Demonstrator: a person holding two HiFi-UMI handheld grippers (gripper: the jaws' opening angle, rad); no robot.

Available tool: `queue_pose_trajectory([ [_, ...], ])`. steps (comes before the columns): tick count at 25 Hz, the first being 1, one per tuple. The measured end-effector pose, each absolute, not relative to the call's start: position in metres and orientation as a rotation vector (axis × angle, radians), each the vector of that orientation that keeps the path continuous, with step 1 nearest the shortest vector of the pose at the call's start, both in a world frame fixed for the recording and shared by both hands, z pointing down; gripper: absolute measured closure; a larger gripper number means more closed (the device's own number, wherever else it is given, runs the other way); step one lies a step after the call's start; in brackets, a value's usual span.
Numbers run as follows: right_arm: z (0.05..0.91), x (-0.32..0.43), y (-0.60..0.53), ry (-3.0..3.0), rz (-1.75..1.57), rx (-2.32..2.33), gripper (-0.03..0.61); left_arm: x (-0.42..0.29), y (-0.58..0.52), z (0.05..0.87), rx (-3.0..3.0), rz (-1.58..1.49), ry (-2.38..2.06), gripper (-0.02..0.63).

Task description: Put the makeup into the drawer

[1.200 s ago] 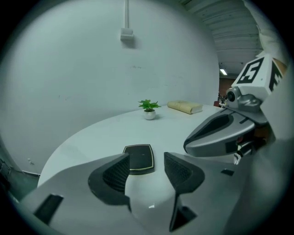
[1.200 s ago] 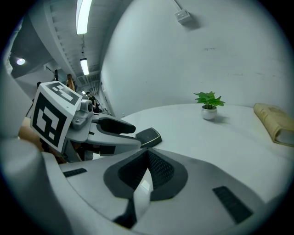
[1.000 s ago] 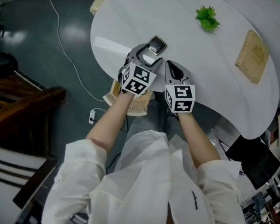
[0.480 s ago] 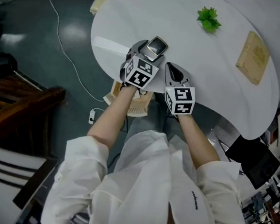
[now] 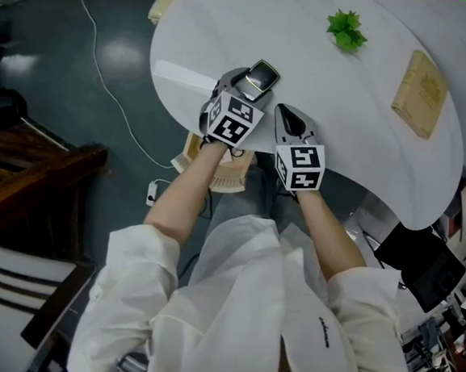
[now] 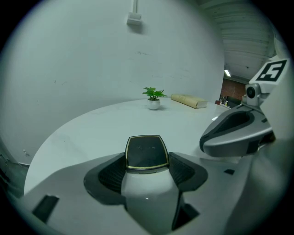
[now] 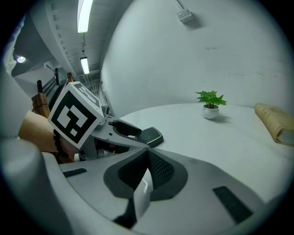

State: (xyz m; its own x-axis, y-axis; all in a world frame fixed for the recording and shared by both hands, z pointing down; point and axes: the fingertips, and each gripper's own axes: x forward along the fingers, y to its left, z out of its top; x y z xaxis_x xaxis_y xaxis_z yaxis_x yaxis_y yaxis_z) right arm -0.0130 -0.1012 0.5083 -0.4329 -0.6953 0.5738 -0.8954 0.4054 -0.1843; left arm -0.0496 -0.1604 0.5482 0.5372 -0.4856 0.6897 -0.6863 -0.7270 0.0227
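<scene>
A black makeup compact with a gold rim (image 5: 261, 77) sits between the pads of my left gripper (image 5: 254, 82), just over the near edge of the white round table (image 5: 345, 110). In the left gripper view the compact (image 6: 146, 152) fills the gap, and both dark pads press its sides. These jaws have just been closing, with the compact between them. My right gripper (image 5: 286, 113) hovers beside it on the right, shut and empty, its pads meeting (image 7: 148, 153). From there the compact (image 7: 150, 136) shows at the left gripper's tip. No drawer is in view.
A small potted plant (image 5: 345, 29) stands at the table's far side and a tan book (image 5: 422, 83) lies far right. A wicker basket (image 5: 218, 168) sits under the table edge. A white cable (image 5: 105, 73) runs over the floor, and dark wooden furniture (image 5: 31, 172) stands left.
My left gripper has shifted slightly farther over the table with the compact in it. The right gripper has stayed still.
</scene>
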Motion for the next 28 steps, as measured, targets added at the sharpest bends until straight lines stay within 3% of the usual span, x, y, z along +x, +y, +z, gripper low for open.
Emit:
queue_pose_trajectory([
  [22, 0.5, -0.056, 0.0, -2.382, 0.663, 1.112, 0.561, -0.116, -0.006, 0.49, 2.647, 0.911, -0.8, 0.307],
  [28, 0.518, -0.073, 0.038, -2.379, 0.68, 0.987, 0.561, -0.134, 0.062, 0.514, 2.603, 1.016, -0.669, 0.307],
])
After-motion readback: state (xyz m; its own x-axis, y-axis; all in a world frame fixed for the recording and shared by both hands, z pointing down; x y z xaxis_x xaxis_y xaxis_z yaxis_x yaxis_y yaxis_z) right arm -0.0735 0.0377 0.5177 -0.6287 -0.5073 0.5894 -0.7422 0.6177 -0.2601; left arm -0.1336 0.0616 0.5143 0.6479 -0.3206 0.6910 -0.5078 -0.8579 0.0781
